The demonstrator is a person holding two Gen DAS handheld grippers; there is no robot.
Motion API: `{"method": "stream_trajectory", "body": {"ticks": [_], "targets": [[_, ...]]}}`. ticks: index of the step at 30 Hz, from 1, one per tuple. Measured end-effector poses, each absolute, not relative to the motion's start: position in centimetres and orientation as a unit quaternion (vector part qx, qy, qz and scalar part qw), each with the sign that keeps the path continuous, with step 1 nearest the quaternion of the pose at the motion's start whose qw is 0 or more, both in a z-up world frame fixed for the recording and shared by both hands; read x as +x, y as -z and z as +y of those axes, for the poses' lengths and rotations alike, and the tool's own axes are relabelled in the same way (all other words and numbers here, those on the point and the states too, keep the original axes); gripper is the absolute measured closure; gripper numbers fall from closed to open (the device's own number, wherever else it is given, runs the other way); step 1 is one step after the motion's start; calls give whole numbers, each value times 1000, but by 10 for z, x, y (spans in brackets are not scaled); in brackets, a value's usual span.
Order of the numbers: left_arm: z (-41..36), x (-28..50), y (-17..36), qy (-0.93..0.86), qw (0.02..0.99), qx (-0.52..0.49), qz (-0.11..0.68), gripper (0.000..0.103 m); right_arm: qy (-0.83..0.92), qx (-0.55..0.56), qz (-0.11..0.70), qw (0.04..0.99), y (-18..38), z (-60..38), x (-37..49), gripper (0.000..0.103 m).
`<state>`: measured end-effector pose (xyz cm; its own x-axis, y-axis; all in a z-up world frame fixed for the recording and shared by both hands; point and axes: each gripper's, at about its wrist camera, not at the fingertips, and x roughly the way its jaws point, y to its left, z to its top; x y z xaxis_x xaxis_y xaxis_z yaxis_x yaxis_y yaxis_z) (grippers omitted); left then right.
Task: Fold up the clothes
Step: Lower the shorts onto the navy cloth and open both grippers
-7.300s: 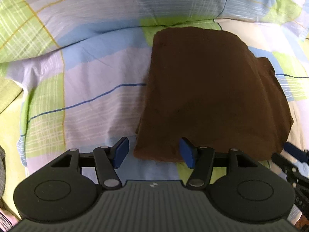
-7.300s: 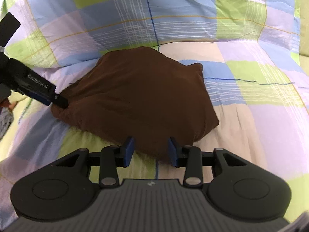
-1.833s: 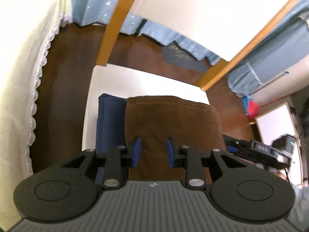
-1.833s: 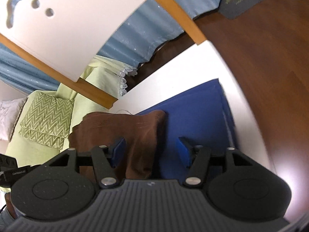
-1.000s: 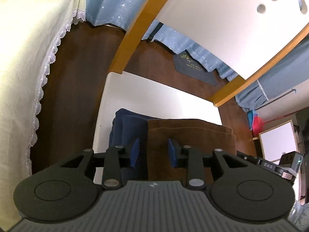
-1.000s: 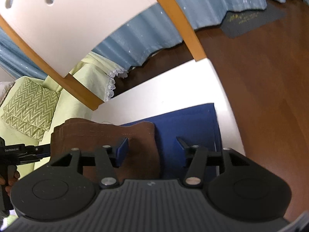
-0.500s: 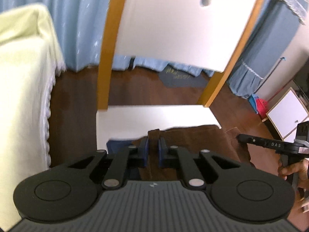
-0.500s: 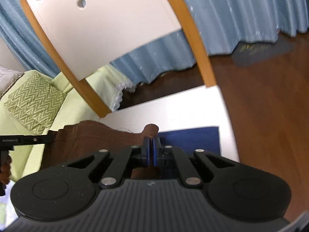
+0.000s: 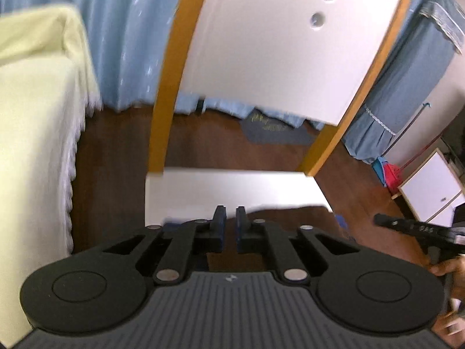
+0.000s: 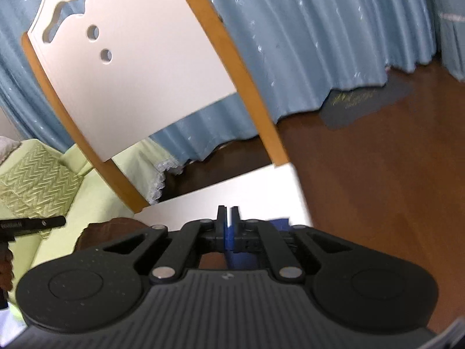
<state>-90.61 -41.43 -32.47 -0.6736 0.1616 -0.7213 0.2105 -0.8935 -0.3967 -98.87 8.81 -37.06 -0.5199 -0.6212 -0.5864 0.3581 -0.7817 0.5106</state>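
Left gripper [image 9: 229, 218] jaws parting, narrow gap, nothing pinched; right gripper [image 10: 228, 218] likewise parting, empty. Below both, folded brown garment [image 9: 293, 218] lies over a blue one [image 10: 279, 222] on white chair seat [image 9: 232, 186], bed [image 9: 32, 145] beside

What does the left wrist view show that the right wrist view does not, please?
Only the left wrist view shows the white cabinet and the red object on the floor at the right. Only the right wrist view shows the green zigzag cushion. Both show the white chair, its back, the blue curtain, the brown garment on the seat, and the dark floor mat.
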Motion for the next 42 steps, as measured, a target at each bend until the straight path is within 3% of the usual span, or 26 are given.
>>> {"method": "stream_trajectory", "body": {"ticks": [1, 8, 11, 12, 14, 15, 16, 30, 42], "targets": [[-417, -906, 328, 881, 19, 407, 241, 78, 850, 410, -162, 289, 374, 86, -991, 70], [-422, -913, 347, 865, 26, 422, 270, 78, 818, 447, -195, 306, 399, 71, -1007, 65], [-420, -914, 349, 870, 25, 417, 262, 83, 805, 465, -205, 305, 411, 66, -1014, 60], [-418, -912, 348, 875, 24, 413, 253, 92, 799, 475, -208, 305, 417, 63, -1016, 60], [-414, -909, 345, 884, 23, 404, 234, 98, 795, 475, -205, 317, 421, 59, -1015, 70], [-412, -906, 343, 888, 23, 400, 224, 98, 796, 469, -199, 328, 421, 56, -1014, 92], [-409, -904, 340, 893, 23, 394, 215, 99, 802, 460, -187, 333, 418, 54, -1011, 99], [-388, -905, 318, 931, -2, 339, 139, 102, 870, 342, -132, 331, 364, 71, -973, 101], [-392, -907, 329, 935, 17, 328, 134, 102, 889, 297, -155, 311, 363, 84, -973, 101]]}}
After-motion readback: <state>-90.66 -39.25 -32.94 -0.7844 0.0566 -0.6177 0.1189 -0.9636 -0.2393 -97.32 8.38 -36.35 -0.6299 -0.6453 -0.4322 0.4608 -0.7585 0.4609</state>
